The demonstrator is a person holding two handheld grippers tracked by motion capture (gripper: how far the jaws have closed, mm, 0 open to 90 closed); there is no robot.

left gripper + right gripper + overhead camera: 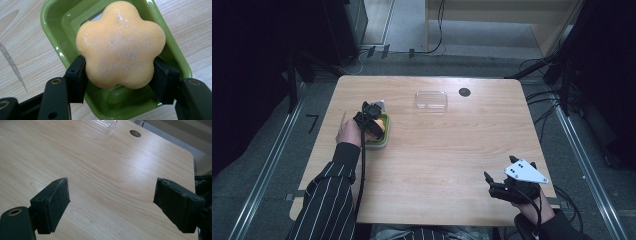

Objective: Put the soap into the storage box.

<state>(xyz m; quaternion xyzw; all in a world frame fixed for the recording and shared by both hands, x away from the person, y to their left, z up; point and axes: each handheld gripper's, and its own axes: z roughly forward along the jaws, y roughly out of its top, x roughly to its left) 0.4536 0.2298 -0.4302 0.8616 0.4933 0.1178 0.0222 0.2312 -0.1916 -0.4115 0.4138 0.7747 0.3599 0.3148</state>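
Flower-shaped orange soap [120, 46] sits clamped between the two black jaws of the left claw [120, 75], one pad pressed against each side. Beneath it lies a green soap dish [53, 27], glossy inside, resting on the wooden counter [447, 150] toward nine o'clock in the high view. There the left claw [374, 120] is over the dish [377, 142], held by a hand in a striped sleeve [329, 200]. A clear plastic lid [431, 99] lies near twelve o'clock, just beside a dark round hole [464, 92]. The right claw [499, 186] rests near five o'clock, well apart; its jaws stand wide and released over bare wood [110, 182].
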